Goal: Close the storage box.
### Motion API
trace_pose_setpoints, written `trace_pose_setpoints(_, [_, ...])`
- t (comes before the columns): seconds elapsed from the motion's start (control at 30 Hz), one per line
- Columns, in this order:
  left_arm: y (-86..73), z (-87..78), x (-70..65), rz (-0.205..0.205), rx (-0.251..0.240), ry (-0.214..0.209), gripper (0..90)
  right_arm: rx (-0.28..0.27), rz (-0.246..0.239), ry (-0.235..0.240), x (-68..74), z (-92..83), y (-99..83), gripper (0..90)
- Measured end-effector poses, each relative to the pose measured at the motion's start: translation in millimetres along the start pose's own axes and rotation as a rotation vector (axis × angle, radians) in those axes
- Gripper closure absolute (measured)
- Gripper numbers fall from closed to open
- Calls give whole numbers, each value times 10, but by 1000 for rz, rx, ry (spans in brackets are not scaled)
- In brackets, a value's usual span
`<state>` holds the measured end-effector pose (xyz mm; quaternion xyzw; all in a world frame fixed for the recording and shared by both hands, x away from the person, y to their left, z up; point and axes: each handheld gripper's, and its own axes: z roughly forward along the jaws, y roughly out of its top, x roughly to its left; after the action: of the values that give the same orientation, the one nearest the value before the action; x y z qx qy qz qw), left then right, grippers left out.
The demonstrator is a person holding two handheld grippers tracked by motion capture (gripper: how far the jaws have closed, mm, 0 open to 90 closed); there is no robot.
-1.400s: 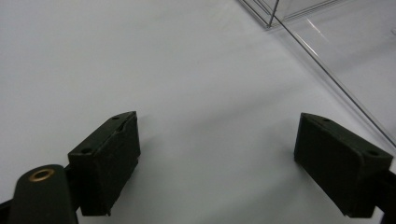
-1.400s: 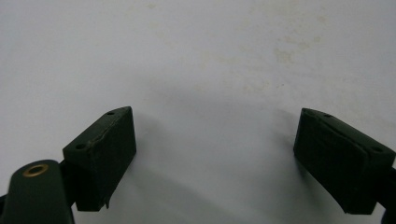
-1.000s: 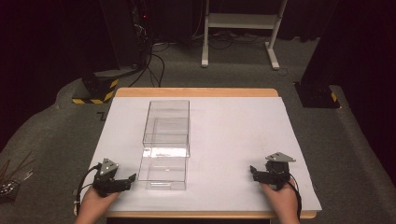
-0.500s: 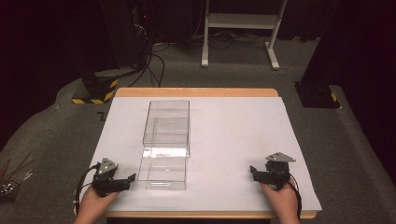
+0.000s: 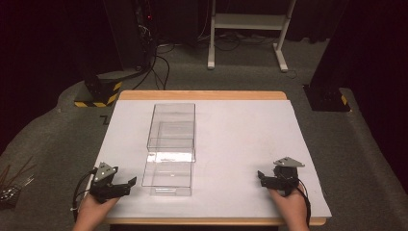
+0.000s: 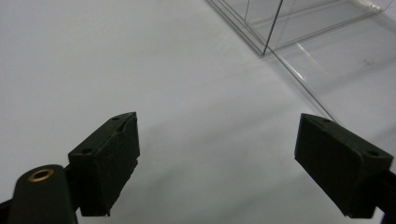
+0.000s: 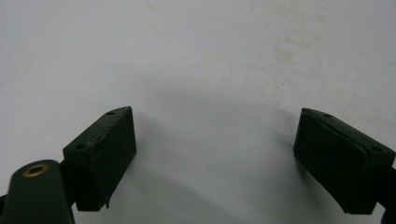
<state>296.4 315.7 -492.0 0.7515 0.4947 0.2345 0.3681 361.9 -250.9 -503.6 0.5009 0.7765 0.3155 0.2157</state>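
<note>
While both hands rest at the near edge, one white tabletop [image 5: 240, 139] carries two clear plastic boxes end to end: far box [image 5: 172, 126], near box [image 5: 168, 177], touching. Two grippers: left gripper [image 5: 126, 184] just beside the near box's left side, jaws wide apart, holding nothing; right gripper [image 5: 262, 177] well apart from the boxes, jaws likewise wide, empty. Nothing has shifted since the earlier frames.

Both grippers [image 5: 124, 184] [image 5: 263, 177] are black with chunky screwed jaws, grey triangular plates, brass-looking eyelets, trailing black cables.
</note>
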Motion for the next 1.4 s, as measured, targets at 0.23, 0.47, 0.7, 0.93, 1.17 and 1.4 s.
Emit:
trace_pose_setpoints(0.23, [19,-36,-22,-5,-19,-17,145,0,0,0,0,0,0,129])
trace_pose_setpoints(0.47, [40,-65,-30,2,-45,-25,145,0,0,0,0,0,0,129])
trace_pose_setpoints(0.7, [78,-121,-51,12,-68,-27,149,0,0,0,0,0,0,129])
trace_pose_setpoints(0.93, [114,-188,-81,33,-104,-22,150,0,0,-1,1,0,0,129])
trace_pose_setpoints(1.17, [133,-247,-106,45,-123,-27,150,0,0,0,1,0,0,129])
trace_pose_setpoints(1.4, [166,-318,-142,47,-150,-35,150,0,0,0,0,0,0,129])
